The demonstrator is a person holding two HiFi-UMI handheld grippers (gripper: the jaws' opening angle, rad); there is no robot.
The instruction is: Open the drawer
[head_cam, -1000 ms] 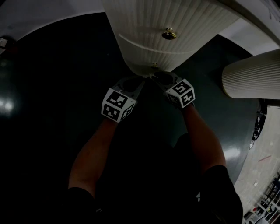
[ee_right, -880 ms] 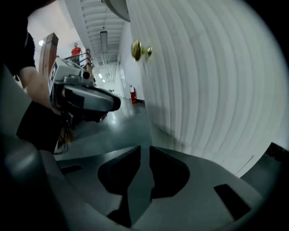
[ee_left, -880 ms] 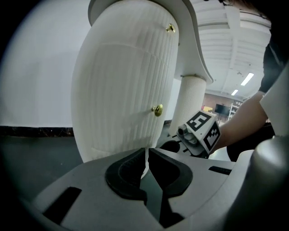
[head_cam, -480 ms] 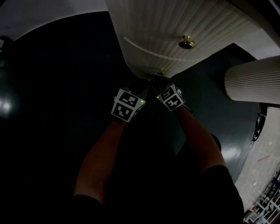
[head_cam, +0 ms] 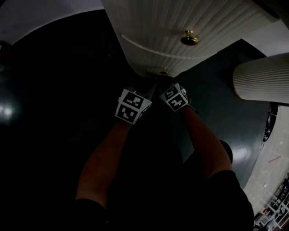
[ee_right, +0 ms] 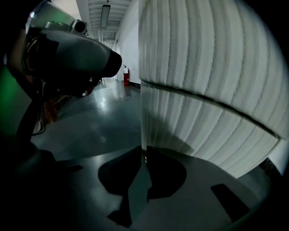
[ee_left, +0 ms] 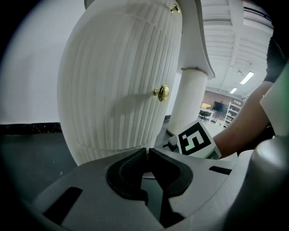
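A white fluted cabinet (head_cam: 149, 22) stands ahead, with a brass knob (head_cam: 189, 38) on an upper drawer. The lower drawer front (head_cam: 146, 56) carries a small brass knob (head_cam: 164, 71). My right gripper (head_cam: 163, 81) reaches that lower knob; in the right gripper view its jaws (ee_right: 144, 153) are shut with a sliver of brass between the tips. My left gripper (head_cam: 146, 86) sits just left of it, low by the cabinet's base. In the left gripper view its jaws (ee_left: 147, 153) are shut with nothing between them, and another knob (ee_left: 161, 92) shows higher up.
A white fluted column (head_cam: 262, 81) stands to the right of the cabinet. The floor (head_cam: 54, 90) is dark and glossy. A white wall (head_cam: 45, 11) runs behind at the left. A corridor with shelves shows far right (ee_left: 226, 108).
Both grippers have moved forward and closer together, up to the lower knob at the cabinet's base. The right gripper's marker cube has turned.
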